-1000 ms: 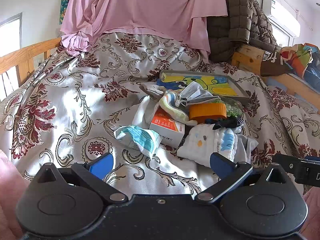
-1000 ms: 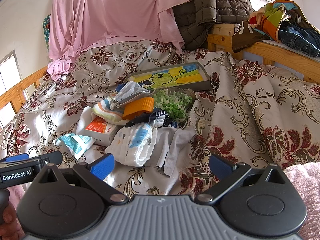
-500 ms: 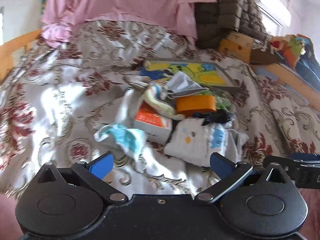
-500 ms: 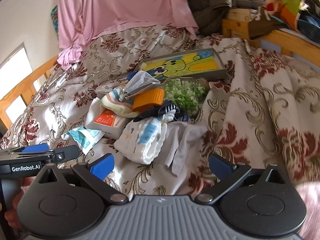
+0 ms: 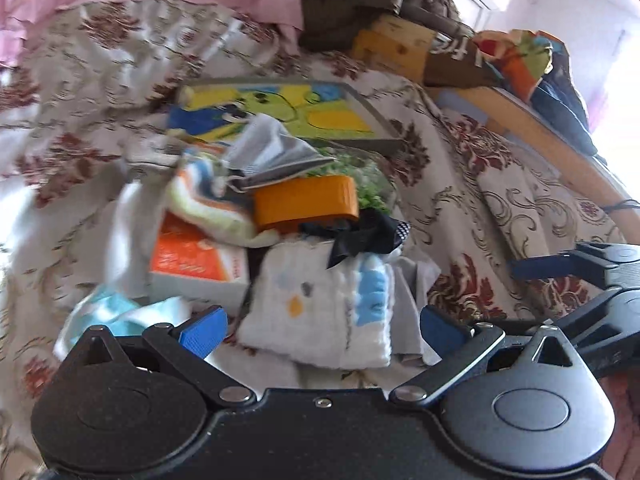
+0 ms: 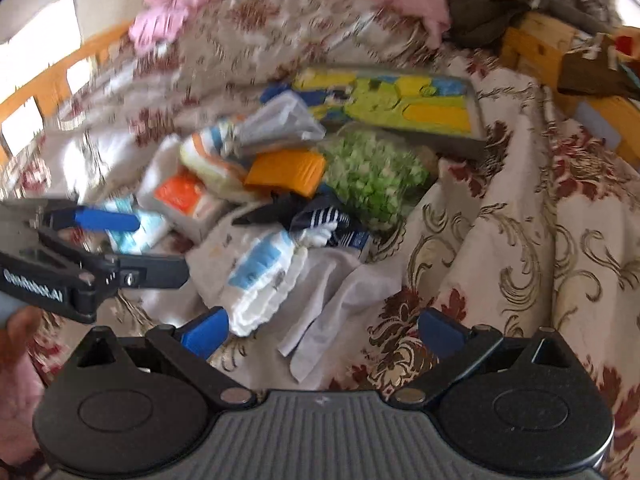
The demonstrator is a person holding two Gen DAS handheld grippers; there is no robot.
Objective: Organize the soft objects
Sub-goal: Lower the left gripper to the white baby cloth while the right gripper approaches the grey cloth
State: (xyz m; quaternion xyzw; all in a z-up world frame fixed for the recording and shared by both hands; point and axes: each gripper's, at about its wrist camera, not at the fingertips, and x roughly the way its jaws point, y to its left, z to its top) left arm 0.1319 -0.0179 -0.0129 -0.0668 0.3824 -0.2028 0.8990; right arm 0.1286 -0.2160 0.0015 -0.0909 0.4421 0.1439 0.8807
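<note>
Both grippers wide, empty | L gripper (image 5: 322,330) over white cloth (image 5: 320,304) (blurry) | R gripper (image 6: 322,330) beside

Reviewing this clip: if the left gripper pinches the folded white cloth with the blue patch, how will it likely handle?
The folded white cloth looks quilted and layered, so it will probably sag and partly unfold when pinched at one edge. It seems light for its size. A dark sock lies across its far edge and may drag along. The left gripper stands open just before it.

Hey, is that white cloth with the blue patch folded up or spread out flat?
Folded. The white cloth shows stacked layered edges at its near end in the right wrist view.
</note>
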